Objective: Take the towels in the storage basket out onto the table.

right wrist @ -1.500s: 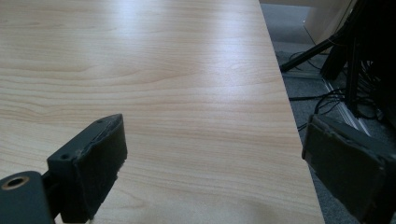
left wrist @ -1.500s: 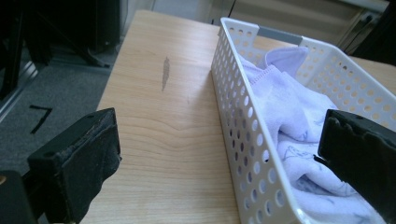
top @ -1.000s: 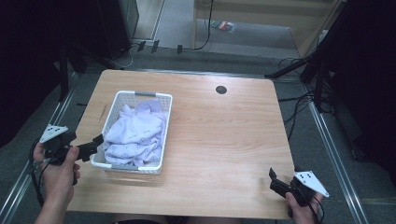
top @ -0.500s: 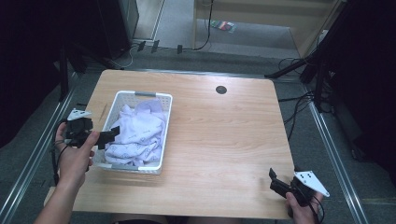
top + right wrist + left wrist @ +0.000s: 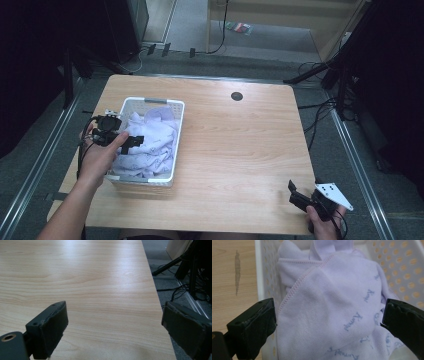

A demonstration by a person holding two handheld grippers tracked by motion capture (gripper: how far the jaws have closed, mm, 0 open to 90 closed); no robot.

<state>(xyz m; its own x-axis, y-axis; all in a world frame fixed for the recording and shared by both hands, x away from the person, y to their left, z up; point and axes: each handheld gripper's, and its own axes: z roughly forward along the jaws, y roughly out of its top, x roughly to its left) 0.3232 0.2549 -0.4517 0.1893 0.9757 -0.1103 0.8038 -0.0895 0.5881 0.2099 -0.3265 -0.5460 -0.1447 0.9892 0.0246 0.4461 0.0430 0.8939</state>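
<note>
A lilac towel (image 5: pixel 329 312) is heaped in a white perforated laundry basket (image 5: pixel 172 150) at the table's left. It is straddled by the gaping left gripper (image 5: pixel 328 320); several layers could be pinched together. The right gripper (image 5: pixel 113 325), also unclenched, is held empty over the table (image 5: pixel 100 277).

Your table (image 5: pixel 240 145) is lit evenly from overhead, but everything past it from 9 to 3 o'clock goes nearly black. There's soft glare on the wood at 12 in the right gripper view, and both views' jaws are blurry up close.
</note>
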